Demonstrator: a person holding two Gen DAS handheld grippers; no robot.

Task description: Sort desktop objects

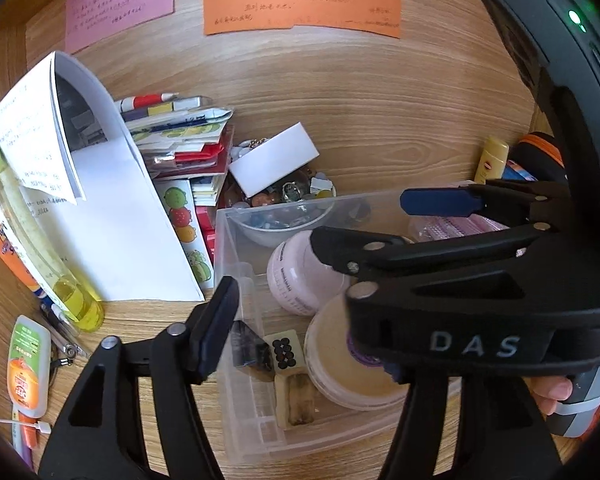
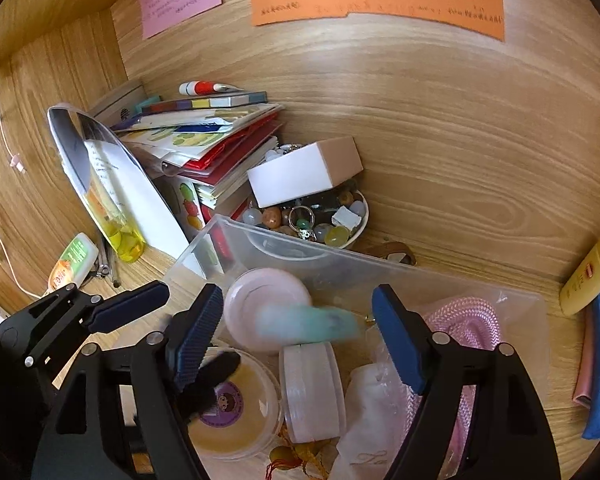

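Observation:
A clear plastic bin [image 2: 340,258] holds pink jars [image 2: 266,306], a round yellow tin [image 2: 236,408], a pink cord [image 2: 472,320] and small trinkets. A blurred green-white object [image 2: 312,322] hangs in the air over the bin, between my right gripper's fingers and touching neither. My right gripper [image 2: 300,344] is open above the bin. In the left wrist view the bin [image 1: 228,248] lies ahead, with the right gripper [image 1: 360,224] across it. My left gripper is at the bin's left wall; only its left finger [image 1: 216,328] shows, the other is hidden.
A bowl of beads and rings [image 2: 360,216] with a white box [image 2: 304,172] on it sits behind the bin. Stacked books [image 2: 204,136], a yellow bottle [image 2: 120,224] and a glue tube [image 2: 72,260] stand left. A yellow tube [image 2: 588,276] lies right.

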